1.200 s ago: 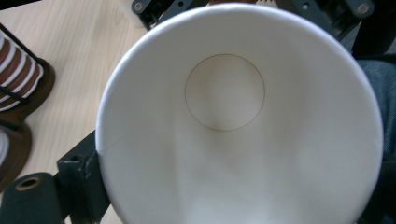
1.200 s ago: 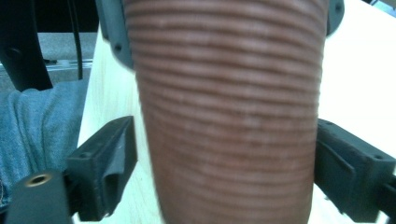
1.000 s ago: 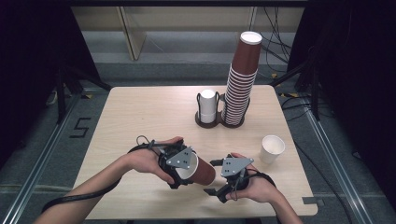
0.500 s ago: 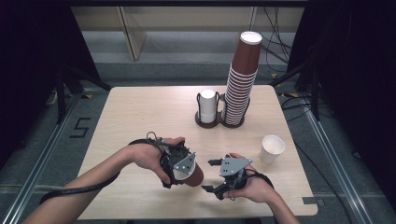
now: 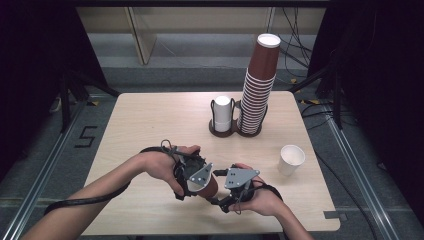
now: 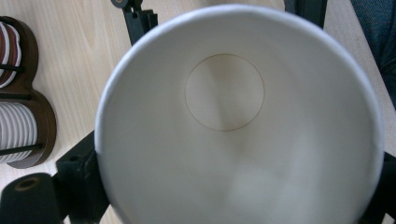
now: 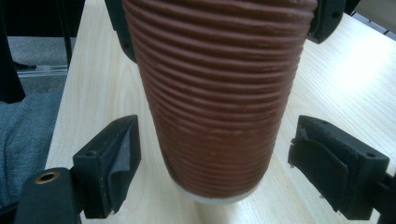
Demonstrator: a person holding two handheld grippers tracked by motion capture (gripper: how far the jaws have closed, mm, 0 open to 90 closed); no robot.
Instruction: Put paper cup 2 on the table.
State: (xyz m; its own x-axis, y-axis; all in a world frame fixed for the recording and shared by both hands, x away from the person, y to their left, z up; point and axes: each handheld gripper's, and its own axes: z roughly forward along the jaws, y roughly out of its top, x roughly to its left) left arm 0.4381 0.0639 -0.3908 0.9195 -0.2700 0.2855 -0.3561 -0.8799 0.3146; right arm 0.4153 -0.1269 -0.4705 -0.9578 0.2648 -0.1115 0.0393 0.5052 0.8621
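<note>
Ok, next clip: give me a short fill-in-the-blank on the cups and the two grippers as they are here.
1. The left gripper is shut on a ribbed brown paper cup whose inside is ____.
2. The right gripper has its jaws ____, one on each side of that cup's base, not touching it.
3. The tall stack of brown ribbed cups stands in a ____ holder.
4. A single white paper cup stands upright near the table's ____ edge.

Missing words: white; open; brown; right
</note>
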